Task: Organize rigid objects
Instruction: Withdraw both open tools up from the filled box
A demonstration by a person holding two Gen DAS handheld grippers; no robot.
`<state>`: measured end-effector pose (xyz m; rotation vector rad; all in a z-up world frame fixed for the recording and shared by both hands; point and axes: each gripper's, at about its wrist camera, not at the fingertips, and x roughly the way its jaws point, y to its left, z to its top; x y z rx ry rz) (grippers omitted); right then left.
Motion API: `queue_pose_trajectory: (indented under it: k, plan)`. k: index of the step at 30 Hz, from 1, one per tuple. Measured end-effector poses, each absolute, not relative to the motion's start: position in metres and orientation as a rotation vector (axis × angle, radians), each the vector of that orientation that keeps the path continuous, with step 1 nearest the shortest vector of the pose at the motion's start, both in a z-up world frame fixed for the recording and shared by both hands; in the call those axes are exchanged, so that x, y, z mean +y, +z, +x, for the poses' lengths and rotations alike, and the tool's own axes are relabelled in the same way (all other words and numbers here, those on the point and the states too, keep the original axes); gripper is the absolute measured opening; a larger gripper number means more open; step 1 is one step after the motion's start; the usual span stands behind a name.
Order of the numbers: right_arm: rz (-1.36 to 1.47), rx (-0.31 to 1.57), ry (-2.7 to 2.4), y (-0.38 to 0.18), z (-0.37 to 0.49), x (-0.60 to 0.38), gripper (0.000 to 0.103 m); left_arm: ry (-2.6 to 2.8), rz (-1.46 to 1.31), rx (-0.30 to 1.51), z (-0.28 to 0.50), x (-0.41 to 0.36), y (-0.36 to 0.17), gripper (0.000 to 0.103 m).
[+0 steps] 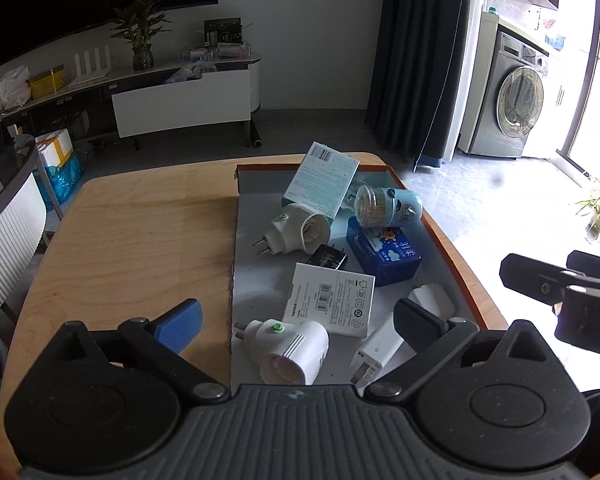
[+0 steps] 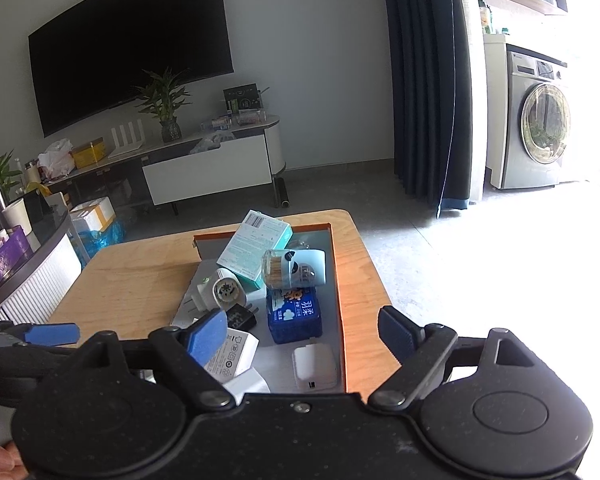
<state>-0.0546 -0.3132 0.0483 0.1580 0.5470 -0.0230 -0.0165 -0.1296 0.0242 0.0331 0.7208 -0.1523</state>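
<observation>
A shallow orange-rimmed tray (image 1: 456, 264) (image 2: 338, 280) on a wooden table holds several objects: two white plug adapters (image 1: 288, 350) (image 1: 296, 229), a white box (image 1: 330, 306), a black charger (image 1: 327, 258), a blue tissue pack (image 1: 384, 250) (image 2: 294, 314), a toothpick jar (image 1: 388, 206) (image 2: 294, 266), a teal box (image 1: 322, 180) (image 2: 254, 248) and white chargers (image 1: 430, 300) (image 2: 314, 368). My left gripper (image 1: 300, 322) is open, low over the tray's near end. My right gripper (image 2: 302, 332) is open above the tray's near right; it also shows in the left wrist view (image 1: 560, 280).
The wooden table (image 1: 140, 240) extends left of the tray. A dark counter (image 2: 24, 248) with clutter stands at left. A TV cabinet (image 1: 180, 96), a curtain and a washing machine (image 1: 512, 108) are beyond, across the floor.
</observation>
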Motion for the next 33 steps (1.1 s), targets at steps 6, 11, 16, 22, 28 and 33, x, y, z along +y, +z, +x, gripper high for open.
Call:
queue_pose_trajectory:
  k: [6,11,16,22,28,33]
  plan:
    - [0.166,0.564,-0.028,0.04,-0.067,-0.317,0.098,-0.122,0.031,0.738,-0.024,-0.128,0.018,0.103]
    - [0.157,0.581,-0.023,0.035,-0.072,-0.316,0.098,-0.103,0.039,0.747,-0.028,-0.126,0.014,0.103]
    - [0.138,0.602,-0.015,0.031,-0.072,-0.311,0.098,-0.091,0.039,0.741,-0.031,-0.123,0.015,0.103]
    - [0.124,0.627,-0.005,0.024,-0.069,-0.306,0.098,-0.087,0.045,0.744,-0.03,-0.123,0.013,0.103]
    - [0.119,0.641,0.001,0.021,-0.067,-0.303,0.098,-0.087,0.061,0.747,-0.03,-0.125,0.012,0.103]
    - [0.117,0.647,0.003,0.02,-0.065,-0.301,0.098,-0.085,0.064,0.749,-0.03,-0.124,0.011,0.103]
